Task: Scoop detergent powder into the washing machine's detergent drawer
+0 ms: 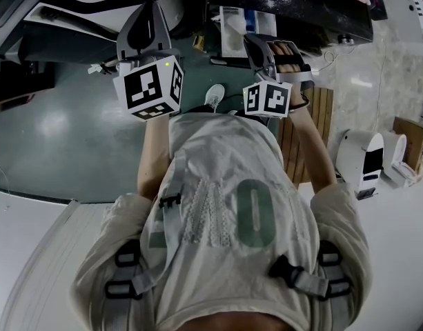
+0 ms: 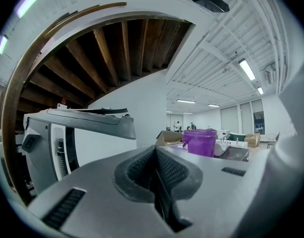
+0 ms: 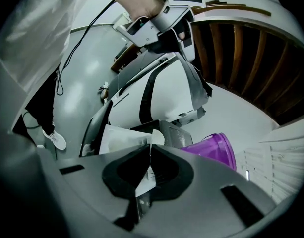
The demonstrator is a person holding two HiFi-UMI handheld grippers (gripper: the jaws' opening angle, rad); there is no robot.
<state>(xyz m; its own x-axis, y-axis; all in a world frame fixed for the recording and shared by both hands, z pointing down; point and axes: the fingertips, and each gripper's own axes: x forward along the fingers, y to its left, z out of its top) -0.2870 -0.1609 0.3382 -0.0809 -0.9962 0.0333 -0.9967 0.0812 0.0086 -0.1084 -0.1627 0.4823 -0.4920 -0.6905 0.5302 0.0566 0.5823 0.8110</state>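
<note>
Shows the grey left gripper (image 2: 155, 152) raised, jaws pressed together on nothing. Finds what looks like the pulled-out white detergent drawer (image 1: 233, 33) ahead, then the grey right gripper (image 3: 150, 152) clamped on a thin white strip (image 3: 143, 178), probably a scoop handle, near a translucent purple plastic tub (image 3: 215, 148). Looks early: scooping and tipping seemingly left.

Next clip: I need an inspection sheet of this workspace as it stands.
Surface: glossy grey floor.
Job's things: purple container; dark tray flecked with white.
Clutter: cardboard box; white devices.
Grippers: left gripper shut, nothing between the jaws; right gripper shut on a thin white piece, perhaps the scoop's handle.
Cables: black cable hanging beside the person's shirt.
Surroundings: white machine; wooden slats under a white arch.
</note>
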